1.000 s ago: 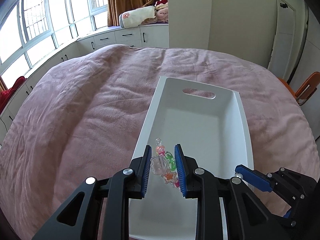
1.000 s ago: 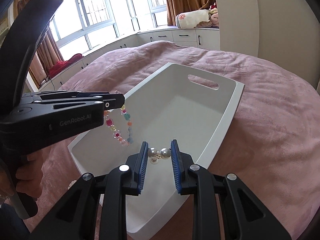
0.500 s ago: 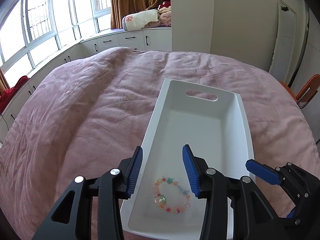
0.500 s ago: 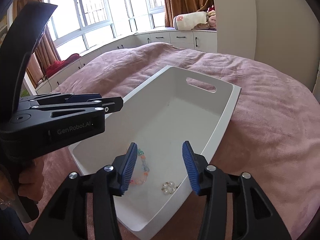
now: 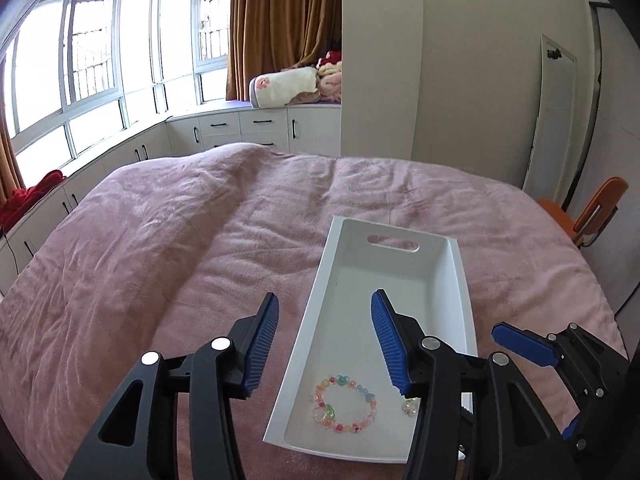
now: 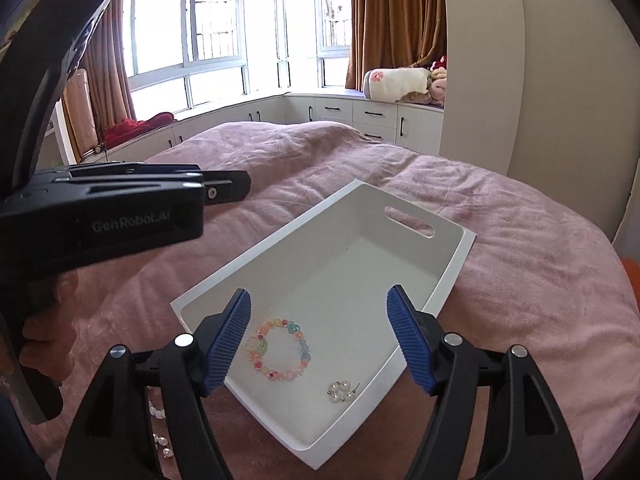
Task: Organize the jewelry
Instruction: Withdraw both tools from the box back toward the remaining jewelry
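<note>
A white tray (image 5: 316, 320) (image 6: 276, 244) with a handle slot lies on the pink bed. Inside its near end lie a colourful bead bracelet (image 5: 345, 403) (image 6: 280, 349) and a small cluster of pearl earrings (image 5: 411, 406) (image 6: 341, 391). My left gripper (image 5: 325, 344) is open and empty, raised above the tray's near left rim. My right gripper (image 6: 319, 340) is open and empty above the tray's near end, over the bracelet. More pearl pieces (image 6: 160, 424) lie on the bed by the tray's near left, partly hidden behind my right gripper's frame.
The pink blanket (image 5: 160, 248) covers the whole bed. White cabinets (image 5: 240, 128) and windows run along the far side. An orange chair (image 5: 588, 216) stands at the right. A hand holds the left gripper's body (image 6: 100, 216) at the left of the right wrist view.
Both grippers opened and dropped the bracelet and the pearl earrings into the tray. Both then rose and pulled back from the tray.
</note>
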Motion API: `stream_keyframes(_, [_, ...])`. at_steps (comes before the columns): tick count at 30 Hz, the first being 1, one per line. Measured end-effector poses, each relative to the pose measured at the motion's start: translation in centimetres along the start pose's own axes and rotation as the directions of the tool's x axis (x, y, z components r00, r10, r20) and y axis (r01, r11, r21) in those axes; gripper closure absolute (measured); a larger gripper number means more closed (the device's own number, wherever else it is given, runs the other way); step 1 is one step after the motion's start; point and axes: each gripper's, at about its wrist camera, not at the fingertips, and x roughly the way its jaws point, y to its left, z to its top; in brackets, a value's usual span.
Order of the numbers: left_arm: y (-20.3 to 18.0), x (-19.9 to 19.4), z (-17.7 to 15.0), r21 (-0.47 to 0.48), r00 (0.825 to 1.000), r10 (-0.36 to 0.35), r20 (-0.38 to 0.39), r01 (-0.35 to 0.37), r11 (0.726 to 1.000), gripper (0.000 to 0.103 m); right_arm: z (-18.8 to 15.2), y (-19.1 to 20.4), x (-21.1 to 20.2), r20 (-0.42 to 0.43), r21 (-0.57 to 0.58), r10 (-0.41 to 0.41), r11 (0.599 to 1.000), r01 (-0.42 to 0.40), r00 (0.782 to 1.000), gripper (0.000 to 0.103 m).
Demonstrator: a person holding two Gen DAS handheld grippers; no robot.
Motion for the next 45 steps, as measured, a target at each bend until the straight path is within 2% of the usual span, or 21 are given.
stream_keyframes(2, [0.9,-1.6,-0.3,-0.02,0.999,-0.004,0.032,0.005,1.0,0.045,-0.1,0.7,-1.2,0.03,-0.02,-0.001,1.0,0.002,1.0,0.024])
stream_keyframes(4, [1.7,-3.0,-0.8,-0.031,0.999,0.003,0.051,-0.001,1.0,0.035,-0.2,1.4,-2.3,0.053,-0.031,0.007,0.999,-0.006,0.999,0.018])
stream_keyframes(6, [2.7,-4.7,-1.6,-0.044,0.997,0.013,0.078,-0.01,0.999,0.031,-0.5,2.3,-3.4,0.073,-0.045,0.021,0.999,-0.018,0.997,0.013])
stream_keyframes(9, [3.9,-7.0,-3.0,-0.044,0.994,0.024,0.106,-0.019,0.999,0.019,-0.9,4.1,-5.1,0.096,-0.075,0.052,0.996,-0.045,0.994,0.01])
stream_keyframes(13, [5.8,-9.8,-5.3,-0.078,0.991,0.023,0.132,-0.013,0.997,0.012,-1.8,6.2,-6.5,0.109,-0.117,0.081,0.991,-0.069,0.991,0.007])
stream_keyframes(17, [8.4,-11.9,-7.6,-0.172,0.991,0.023,0.129,0.0,0.985,0.01,-3.1,8.2,-7.5,0.108,-0.164,0.095,0.983,-0.077,0.99,0.005])
stream_keyframes(20, [9.9,-13.0,-9.2,-0.21,0.991,0.046,0.127,-0.018,0.978,0.008,-4.0,9.2,-8.0,0.103,-0.173,0.11,0.981,-0.091,0.989,0.005])
stream_keyframes(24, [10.6,-14.2,-11.3,-0.193,0.988,0.093,0.125,-0.068,0.979,0.004,-5.3,9.5,-8.2,0.094,-0.146,0.148,0.98,-0.134,0.984,0.005])
stream_keyframes(28, [10.5,-15.0,-13.5,-0.154,0.985,0.128,0.12,-0.109,0.982,0.003,-7.0,10.1,-8.3,0.074,-0.12,0.183,0.978,-0.173,0.98,0.005])
stream_keyframes(32, [11.1,-14.7,-16.1,-0.2,0.991,0.11,0.083,-0.092,0.976,0.003,-8.8,10.7,-8.5,0.066,-0.095,0.207,0.975,-0.2,0.976,0.005])
stream_keyframes(39, [11.7,-13.7,-20.2,-0.291,0.993,0.117,0.03,-0.103,0.951,0.003,-11.8,11.2,-7.7,0.014,-0.107,0.146,0.984,-0.144,0.989,0.005])
stream_keyframes(45, [10.7,-13.2,-22.7,-0.262,0.987,0.161,0.003,-0.154,0.953,0.003,-13.6,11.4,-6.7,-0.026,-0.134,0.096,0.986,-0.099,0.995,0.005])
